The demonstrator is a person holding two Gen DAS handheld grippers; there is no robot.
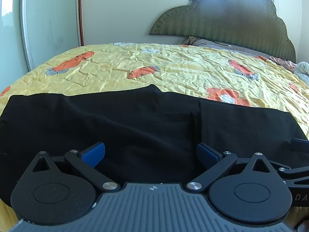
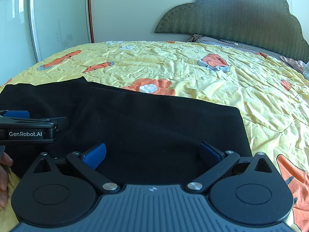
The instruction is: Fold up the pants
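Black pants (image 1: 135, 119) lie flat across the near side of the bed, folded lengthwise, with one layer's edge forming a seam right of centre. In the right wrist view the same pants (image 2: 154, 119) end in a straight edge at the right. My left gripper (image 1: 150, 154) hovers low over the cloth with its blue pads wide apart and nothing between them. My right gripper (image 2: 152, 154) is likewise open above the right part of the pants. The left gripper (image 2: 17, 116) shows at the left edge of the right wrist view, beside a person's hand (image 2: 4, 172).
The bed carries a yellow quilt (image 1: 173, 69) with orange carrot and flower prints, reaching far beyond the pants. A green padded headboard (image 1: 231, 19) and pillows (image 1: 212, 44) stand at the back right. A wardrobe door (image 1: 52, 19) is at the back left.
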